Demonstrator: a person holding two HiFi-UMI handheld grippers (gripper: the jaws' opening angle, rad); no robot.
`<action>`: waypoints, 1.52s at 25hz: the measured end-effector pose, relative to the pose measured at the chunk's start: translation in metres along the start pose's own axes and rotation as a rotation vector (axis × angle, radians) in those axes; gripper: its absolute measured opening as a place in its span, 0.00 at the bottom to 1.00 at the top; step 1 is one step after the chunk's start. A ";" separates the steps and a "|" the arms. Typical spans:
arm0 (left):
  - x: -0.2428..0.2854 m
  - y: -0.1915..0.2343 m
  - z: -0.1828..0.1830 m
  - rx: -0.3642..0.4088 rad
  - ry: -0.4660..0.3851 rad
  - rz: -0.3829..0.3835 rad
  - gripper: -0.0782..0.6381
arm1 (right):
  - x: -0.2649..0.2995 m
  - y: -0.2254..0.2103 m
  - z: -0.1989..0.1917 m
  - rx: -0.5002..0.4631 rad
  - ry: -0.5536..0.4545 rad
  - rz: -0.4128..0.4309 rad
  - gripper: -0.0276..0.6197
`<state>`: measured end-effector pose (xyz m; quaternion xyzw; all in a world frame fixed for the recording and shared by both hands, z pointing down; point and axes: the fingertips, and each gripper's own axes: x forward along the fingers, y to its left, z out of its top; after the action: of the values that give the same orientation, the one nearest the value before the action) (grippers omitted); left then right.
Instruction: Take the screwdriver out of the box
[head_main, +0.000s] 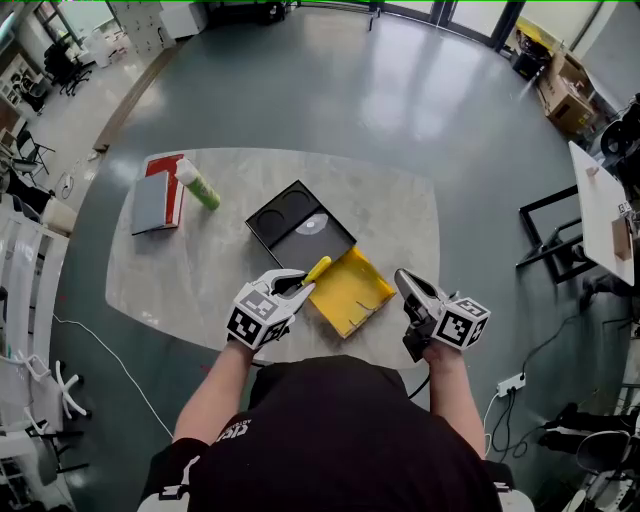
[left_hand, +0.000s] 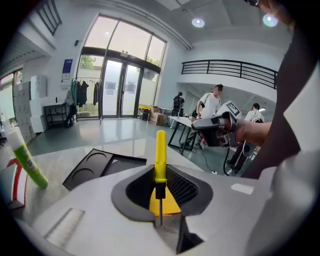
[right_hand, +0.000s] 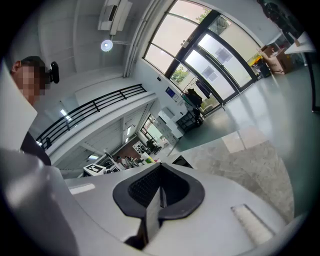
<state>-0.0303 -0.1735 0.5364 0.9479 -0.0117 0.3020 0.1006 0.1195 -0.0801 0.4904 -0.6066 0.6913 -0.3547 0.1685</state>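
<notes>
While the right claw (head_main: 402, 277) sits closed, the left claw (head_main: 298, 287) clamps the screwdriver (left_hand: 160, 155) (yellow-handled).

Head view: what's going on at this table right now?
A person works with a gripper in each hand. The left gripper is clamped on a yellow-handled screwdriver and holds it in the air by the open yellow box on the table. The right gripper is shut and empty, off to the side. A black tray lies just behind the box.
</notes>
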 end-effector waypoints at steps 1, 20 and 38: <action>-0.005 0.000 0.003 -0.015 -0.016 0.001 0.21 | -0.001 0.000 0.000 0.000 -0.003 -0.002 0.07; -0.101 0.012 0.096 -0.114 -0.394 0.087 0.21 | -0.015 0.031 0.011 -0.116 -0.035 -0.009 0.07; -0.182 0.024 0.150 -0.090 -0.634 0.195 0.21 | -0.014 0.115 0.071 -0.372 -0.144 0.110 0.06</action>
<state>-0.0956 -0.2335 0.3168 0.9837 -0.1465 -0.0007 0.1043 0.0865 -0.0859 0.3583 -0.6124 0.7631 -0.1669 0.1215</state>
